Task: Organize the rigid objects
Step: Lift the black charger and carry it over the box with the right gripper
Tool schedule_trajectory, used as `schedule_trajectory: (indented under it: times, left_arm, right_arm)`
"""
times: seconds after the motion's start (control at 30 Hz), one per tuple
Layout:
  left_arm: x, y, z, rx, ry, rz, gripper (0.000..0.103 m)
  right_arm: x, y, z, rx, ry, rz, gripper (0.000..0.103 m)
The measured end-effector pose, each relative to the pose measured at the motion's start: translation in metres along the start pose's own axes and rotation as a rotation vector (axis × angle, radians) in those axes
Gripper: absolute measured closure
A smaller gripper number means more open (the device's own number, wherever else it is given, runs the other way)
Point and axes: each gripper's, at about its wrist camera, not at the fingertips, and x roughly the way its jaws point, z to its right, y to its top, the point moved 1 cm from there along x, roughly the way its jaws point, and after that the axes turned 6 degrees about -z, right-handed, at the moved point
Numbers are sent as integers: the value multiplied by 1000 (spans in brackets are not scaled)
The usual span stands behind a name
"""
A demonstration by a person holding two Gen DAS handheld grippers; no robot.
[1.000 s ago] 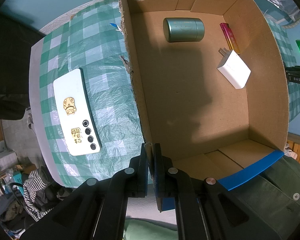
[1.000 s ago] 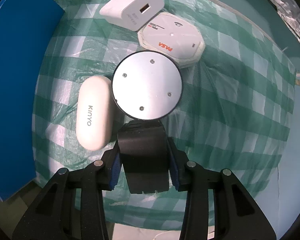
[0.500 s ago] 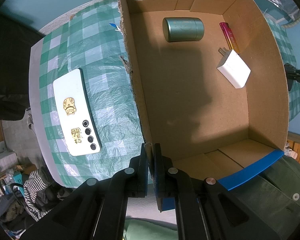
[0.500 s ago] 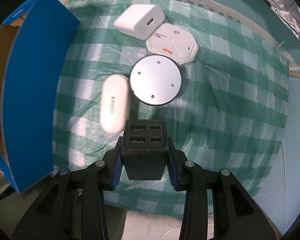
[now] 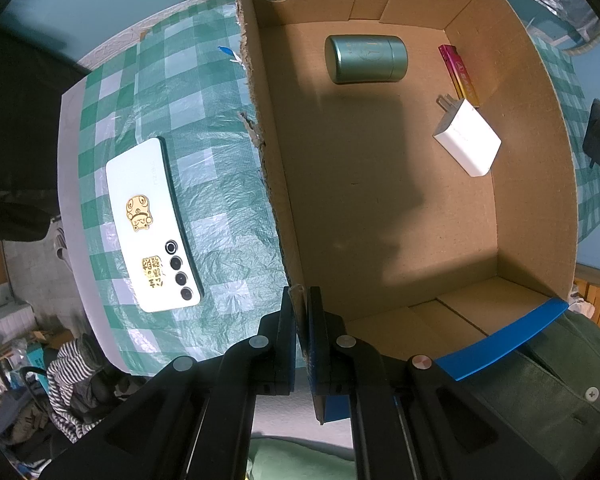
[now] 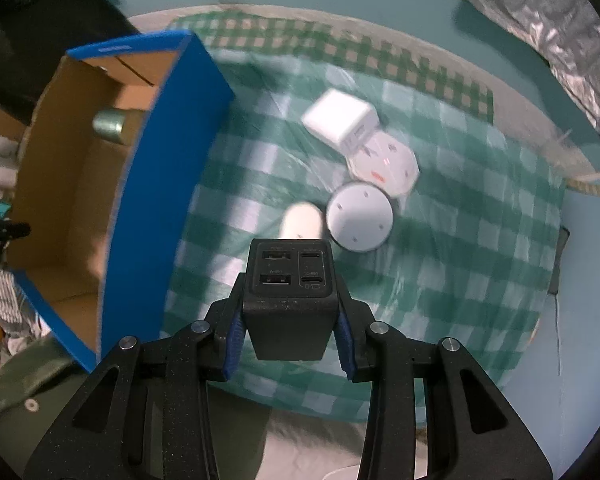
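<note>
Clamping the right gripper [image 6: 290, 336] jaws on a black multi-port charger [image 6: 290, 292], holding it above the tabletop [image 6: 460, 264] just beside the box's blue outer wall. Pinching the left gripper [image 5: 302, 320] jaws together on the near wall of the cardboard box [image 5: 276, 184]. Lying inside the box: a green cylindrical tin [image 5: 366, 59], a pink-and-yellow lighter [image 5: 460, 76] and a white plug adapter [image 5: 466, 142]. Resting on the green-checked plastic cloth [image 5: 204, 128], left of the box: a pale phone [image 5: 150, 224], face down. Sitting beyond the charger, somewhat blurred: a white cube charger [image 6: 340, 122], an octagonal white pad [image 6: 384, 166], a round silver disc [image 6: 359, 216] and a white oval case [image 6: 302, 220]. Showing teal walls around the tabletop, crinkled foil [image 6: 540, 20] at upper right.
</note>
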Motion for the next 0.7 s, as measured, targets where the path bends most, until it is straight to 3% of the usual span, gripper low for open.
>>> schedule_trajectory:
  times: [0.43, 0.7]
  left_arm:
    - [0, 0, 0, 3, 1, -1, 98]
    - [0, 1, 0, 2, 0, 0, 98]
  right_arm:
    - [-40, 46, -65, -155, 5, 79, 66]
    - [-44, 71, -106, -231, 14, 95, 66]
